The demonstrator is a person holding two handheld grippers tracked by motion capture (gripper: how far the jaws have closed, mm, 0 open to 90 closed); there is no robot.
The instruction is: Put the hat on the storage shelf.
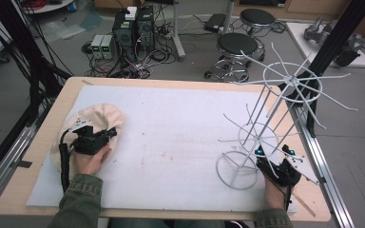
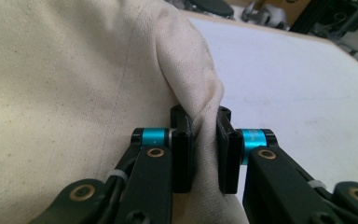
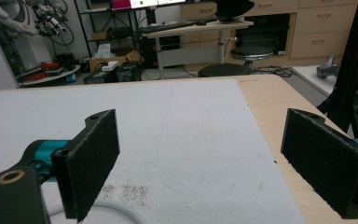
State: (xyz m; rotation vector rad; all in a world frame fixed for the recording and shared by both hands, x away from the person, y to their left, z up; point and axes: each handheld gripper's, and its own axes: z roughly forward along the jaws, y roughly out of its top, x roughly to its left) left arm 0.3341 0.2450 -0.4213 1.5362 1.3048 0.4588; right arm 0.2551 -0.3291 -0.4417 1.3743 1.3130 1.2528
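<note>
Two tongs in play: left tongs [image 2: 205,154] clenched on a fold of the cream hat [image 1: 97,118] at the tabletop [image 1: 38,142] left edge, grasp done. Right tongs [image 3: 200,168] spread wide, nothing between, resting by the base ring of the white wire rack [image 1: 285,95]. Left to do, likely: carry hat across, hang it on a prong. Hat's underside and brim shape hidden.

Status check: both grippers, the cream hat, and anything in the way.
Left gripper shut on a fold of the cream hat. Right gripper open, empty, beside the white wire rack. White mat between hat and rack bare.
</note>
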